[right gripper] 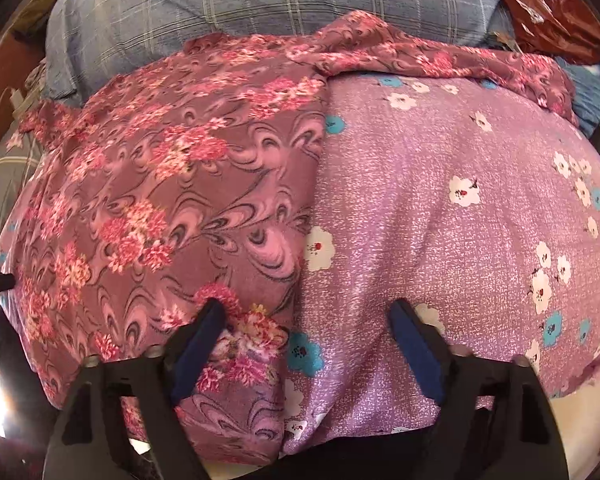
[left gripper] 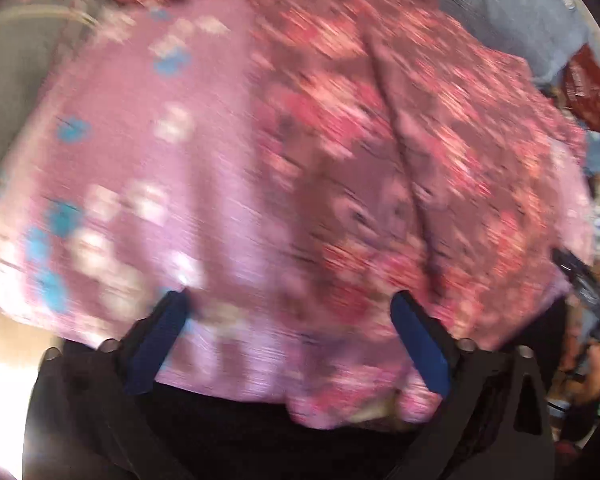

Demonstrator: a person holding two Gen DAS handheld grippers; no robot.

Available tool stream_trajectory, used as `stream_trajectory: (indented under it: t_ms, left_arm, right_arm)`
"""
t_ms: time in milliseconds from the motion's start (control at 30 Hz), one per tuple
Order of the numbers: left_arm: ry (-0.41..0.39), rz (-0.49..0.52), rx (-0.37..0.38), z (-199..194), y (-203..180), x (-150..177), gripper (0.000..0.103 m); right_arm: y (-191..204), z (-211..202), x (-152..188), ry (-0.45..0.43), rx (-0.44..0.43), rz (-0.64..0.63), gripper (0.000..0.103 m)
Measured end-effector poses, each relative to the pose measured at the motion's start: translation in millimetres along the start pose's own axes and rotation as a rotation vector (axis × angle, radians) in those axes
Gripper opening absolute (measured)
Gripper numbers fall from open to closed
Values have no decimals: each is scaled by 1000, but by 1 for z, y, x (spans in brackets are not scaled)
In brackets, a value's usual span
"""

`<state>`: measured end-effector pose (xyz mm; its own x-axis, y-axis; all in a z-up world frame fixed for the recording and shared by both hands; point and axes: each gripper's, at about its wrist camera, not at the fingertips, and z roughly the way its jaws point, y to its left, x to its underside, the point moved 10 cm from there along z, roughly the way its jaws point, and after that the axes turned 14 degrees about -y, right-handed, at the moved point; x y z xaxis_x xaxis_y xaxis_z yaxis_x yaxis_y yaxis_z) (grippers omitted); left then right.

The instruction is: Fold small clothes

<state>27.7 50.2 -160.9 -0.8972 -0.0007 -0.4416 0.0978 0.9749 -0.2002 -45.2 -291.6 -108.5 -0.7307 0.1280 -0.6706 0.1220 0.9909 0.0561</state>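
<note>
A dark pink floral garment (right gripper: pixel 172 184) lies spread flat, overlapping a lilac cloth with white and blue flowers (right gripper: pixel 440 200). My right gripper (right gripper: pixel 308 312) is open, its blue pads (right gripper: pixel 416 352) straddling the seam where the two fabrics meet, near the front edge. The left wrist view is heavily motion-blurred: the floral garment (left gripper: pixel 400 160) is on the right and the lilac cloth (left gripper: pixel 132 160) on the left. My left gripper (left gripper: pixel 292 300) is open over the fabric's near edge, its pads (left gripper: pixel 420 344) wide apart.
A blue-grey checked pillow (right gripper: pixel 260 4) lies behind the garments. A red-brown plastic bag (right gripper: pixel 548 8) sits at the back right. A pale surface edge (right gripper: pixel 580 432) shows under the lilac cloth at the front right. Cluttered objects (left gripper: pixel 596 320) stand at the right.
</note>
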Motion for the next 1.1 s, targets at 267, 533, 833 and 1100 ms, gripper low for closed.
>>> stream_trajectory:
  t_ms: [267, 533, 833, 1100]
  left_arm:
    - [-70, -89, 43, -34, 6, -22, 3]
    - [-79, -105, -29, -39, 41, -10, 4]
    - [-88, -65, 54, -29, 11, -14, 53]
    - [-140, -134, 84, -69, 25, -38, 3]
  right_arm:
    - [4, -19, -12, -65, -136, 23, 0]
    - [-37, -21, -13, -54, -155, 244, 3]
    - [4, -20, -5, -74, -311, 265, 38]
    - [-1, -73, -45, -195, -322, 192, 3]
